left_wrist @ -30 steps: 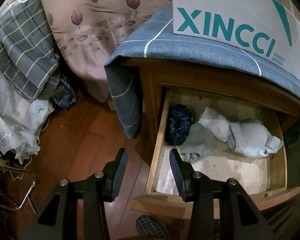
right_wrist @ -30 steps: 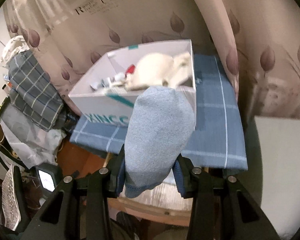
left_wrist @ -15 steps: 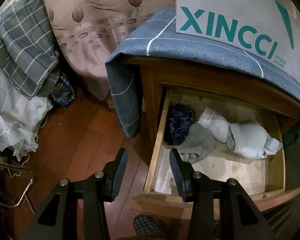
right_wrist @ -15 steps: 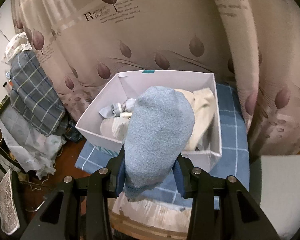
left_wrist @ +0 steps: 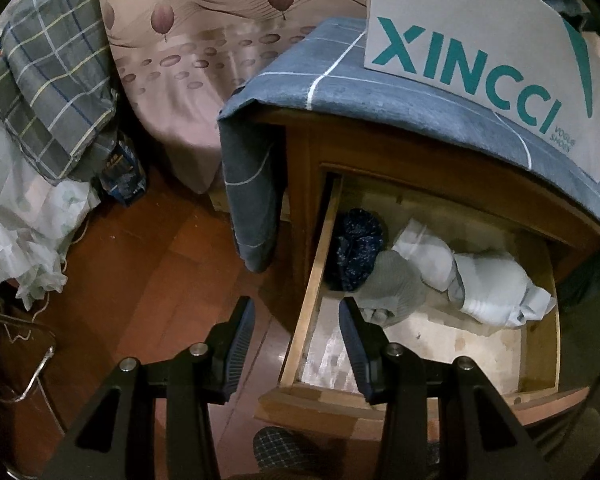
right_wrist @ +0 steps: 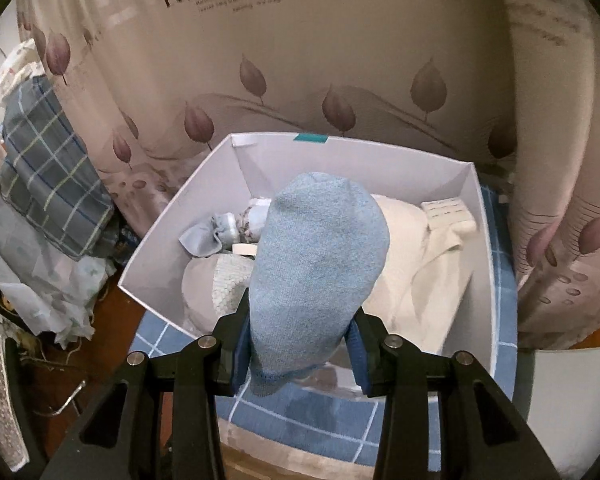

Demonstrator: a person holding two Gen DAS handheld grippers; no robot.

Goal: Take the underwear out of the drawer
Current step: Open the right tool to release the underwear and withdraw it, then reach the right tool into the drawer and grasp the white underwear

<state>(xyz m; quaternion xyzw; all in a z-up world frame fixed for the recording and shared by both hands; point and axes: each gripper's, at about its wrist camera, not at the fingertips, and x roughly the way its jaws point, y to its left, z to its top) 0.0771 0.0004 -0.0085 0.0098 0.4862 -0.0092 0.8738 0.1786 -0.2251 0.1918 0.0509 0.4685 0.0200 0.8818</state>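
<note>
A light blue garment (right_wrist: 316, 268) fills the centre of the right wrist view, clamped between the right gripper (right_wrist: 298, 346) pads in front of the open white box (right_wrist: 160, 256), which already holds pale folded clothes and sits on a blue checked cloth (right_wrist: 496, 356). In the left wrist view the drawer (left_wrist: 312, 288) stands open at lower right with a dark bundle, a grey piece and white pieces inside. The left gripper (left_wrist: 296, 320) is released and empty, straddling the drawer's left wall, floor (left_wrist: 140, 280) at left.
</note>
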